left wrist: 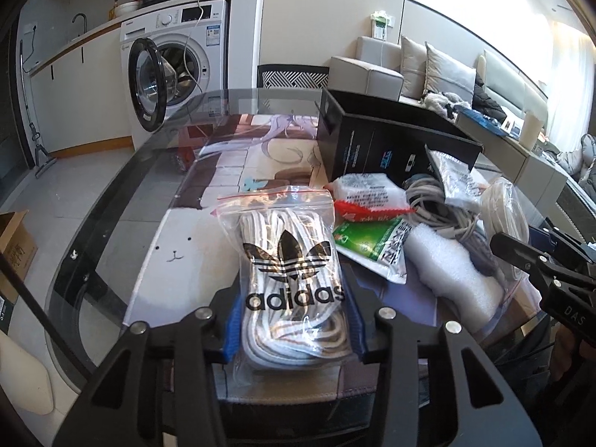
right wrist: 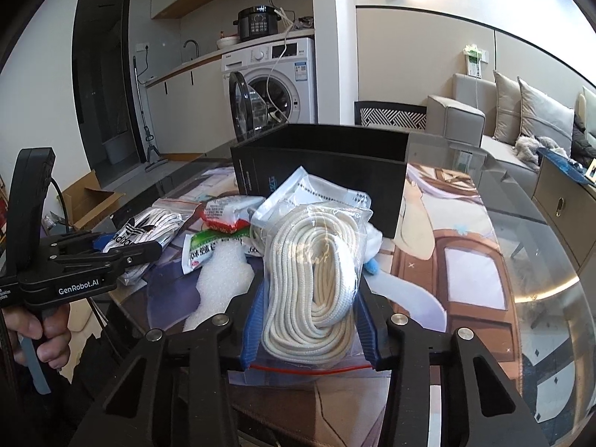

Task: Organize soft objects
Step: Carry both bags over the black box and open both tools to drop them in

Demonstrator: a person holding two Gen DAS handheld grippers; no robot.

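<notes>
A clear zip bag with an adidas logo (left wrist: 294, 260), holding white striped laces, lies on the printed mat. My left gripper (left wrist: 294, 320) is shut on its near end, with the blue pads pressing both sides. A second zip bag of coiled cream rope (right wrist: 316, 272) sits in my right gripper (right wrist: 309, 320), which is shut on it the same way. Between the two bags lie a green packet (left wrist: 372, 246), a red and white packet (right wrist: 223, 216), a white foam piece (right wrist: 219, 279) and a tangle of grey cables (left wrist: 436, 201).
An open black box (right wrist: 324, 156) stands on the mat behind the pile. The round glass table's edge (left wrist: 111, 201) curves on the left. A washing machine with its door open (left wrist: 149, 78) and a sofa (left wrist: 372, 67) stand beyond. A hand (right wrist: 48, 335) holds the left tool.
</notes>
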